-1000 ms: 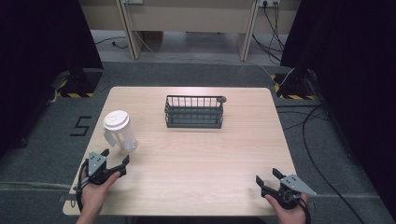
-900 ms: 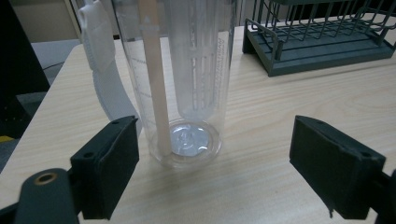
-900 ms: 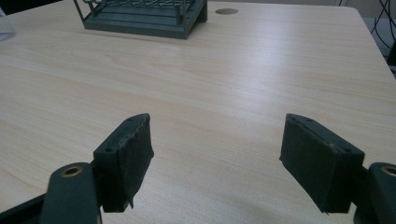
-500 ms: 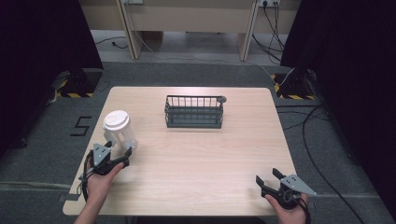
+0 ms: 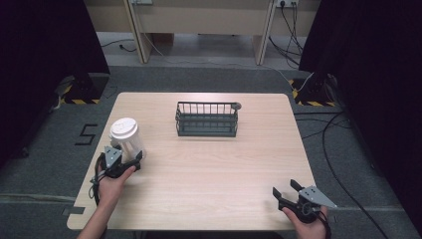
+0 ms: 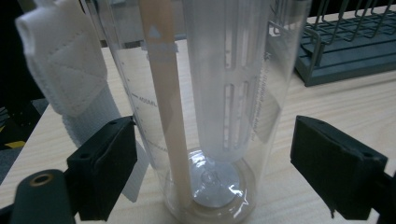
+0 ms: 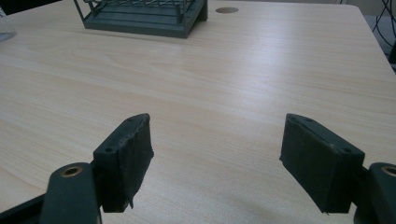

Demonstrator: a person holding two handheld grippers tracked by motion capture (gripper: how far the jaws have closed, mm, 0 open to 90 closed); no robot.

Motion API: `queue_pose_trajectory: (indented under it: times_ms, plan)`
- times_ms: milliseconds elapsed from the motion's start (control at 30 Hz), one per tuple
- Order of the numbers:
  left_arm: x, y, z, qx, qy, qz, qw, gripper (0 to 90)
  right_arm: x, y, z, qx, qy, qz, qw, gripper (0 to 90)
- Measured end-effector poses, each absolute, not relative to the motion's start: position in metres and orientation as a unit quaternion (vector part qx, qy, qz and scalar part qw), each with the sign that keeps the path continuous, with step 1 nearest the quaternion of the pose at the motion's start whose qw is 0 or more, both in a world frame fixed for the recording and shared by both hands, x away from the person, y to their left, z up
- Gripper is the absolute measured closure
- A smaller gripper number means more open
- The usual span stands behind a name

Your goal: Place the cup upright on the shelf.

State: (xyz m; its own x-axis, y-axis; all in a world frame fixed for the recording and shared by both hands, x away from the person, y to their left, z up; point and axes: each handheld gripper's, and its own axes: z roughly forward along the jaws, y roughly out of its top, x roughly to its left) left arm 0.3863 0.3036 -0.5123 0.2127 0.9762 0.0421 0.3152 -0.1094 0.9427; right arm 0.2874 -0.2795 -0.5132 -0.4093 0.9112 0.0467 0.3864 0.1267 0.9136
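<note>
A clear plastic pitcher (image 5: 128, 140) with a white lid stands upright near the table's left edge. In the left gripper view the pitcher (image 6: 210, 107) rises between the two black jaws, with a slotted inner tube and a tan stirrer inside; gaps show on both sides. My left gripper (image 5: 124, 160) is open around the pitcher's base (image 6: 208, 198). My right gripper (image 5: 287, 191) rests open near the front right corner, its jaws (image 7: 215, 163) wide apart over bare wood.
A dark wire rack (image 5: 207, 119) stands at the table's middle back, also seen as the rack (image 6: 345, 51) and the rack (image 7: 144, 14). A round cable hole (image 7: 227, 10) sits beside it. A white padded cloth (image 6: 63, 60) hangs at left.
My left gripper has moved forward up to the pitcher, so its jaws now flank the base. The right gripper has stayed still.
</note>
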Motion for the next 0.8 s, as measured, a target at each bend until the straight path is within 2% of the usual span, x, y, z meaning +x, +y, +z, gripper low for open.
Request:
queue_pose_trajectory:
  times_ms: [800]
  plan:
    - [0.410, 0.301, -0.513, 0.616, 0.507, 0.382, 0.466, 16.4, 0.288, -0.279, -0.513, 0.467, 0.699, 0.467, 0.274, 25.2]
